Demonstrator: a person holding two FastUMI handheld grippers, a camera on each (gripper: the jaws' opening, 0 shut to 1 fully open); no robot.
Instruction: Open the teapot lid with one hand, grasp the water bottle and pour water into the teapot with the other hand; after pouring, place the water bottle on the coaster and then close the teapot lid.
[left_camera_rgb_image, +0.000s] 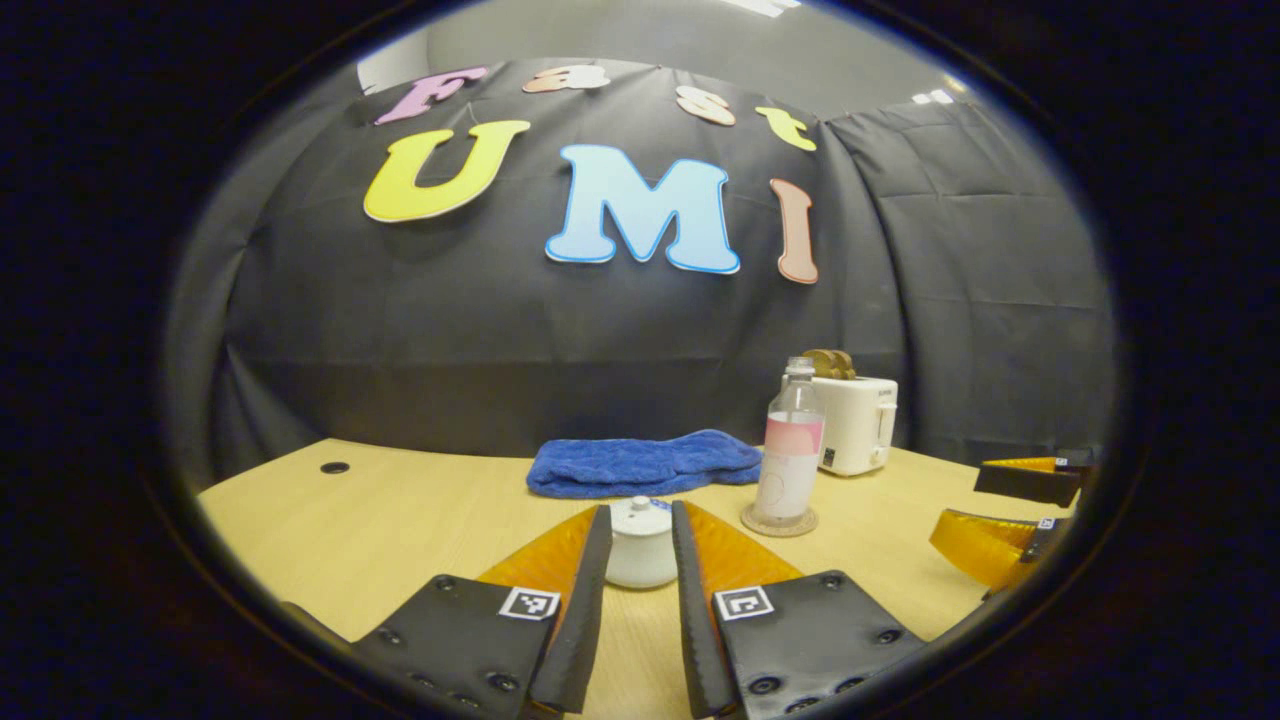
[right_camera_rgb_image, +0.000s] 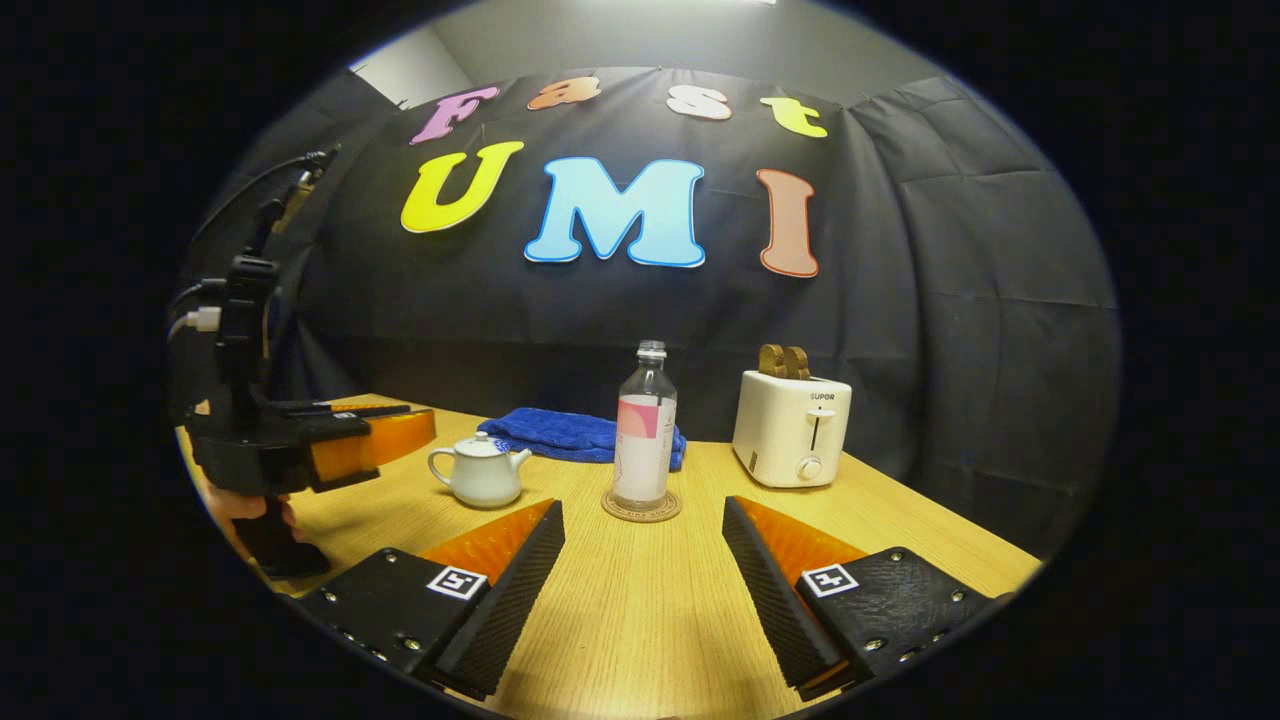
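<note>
- Left gripper (left_camera_rgb_image: 641, 590): fingers set at a narrow gap, holding nothing. The teapot (left_camera_rgb_image: 641, 545) sits framed between the fingertips, just ahead of them; contact is not evident.
- Right gripper (right_camera_rgb_image: 643, 570): fingers spread wide, empty, aimed at the water bottle (right_camera_rgb_image: 645, 425) and well short of it.
- Progress: no step appears complete. The lid (right_camera_rgb_image: 481, 445) sits closed on the teapot; the bottle stands untouched on the coaster (right_camera_rgb_image: 641, 506).
- Remaining: lift lid, grasp bottle, pour, return bottle to coaster, close lid.
- Teapot: small, white, rounded, knob on lid, on the wooden table (right_camera_rgb_image: 640, 610) left of the bottle.
- Bottle: clear, upright, pink-and-white label; apparently uncapped, though the neck is too small to confirm.
- Behind: blue towel (right_camera_rgb_image: 560, 432).
</note>
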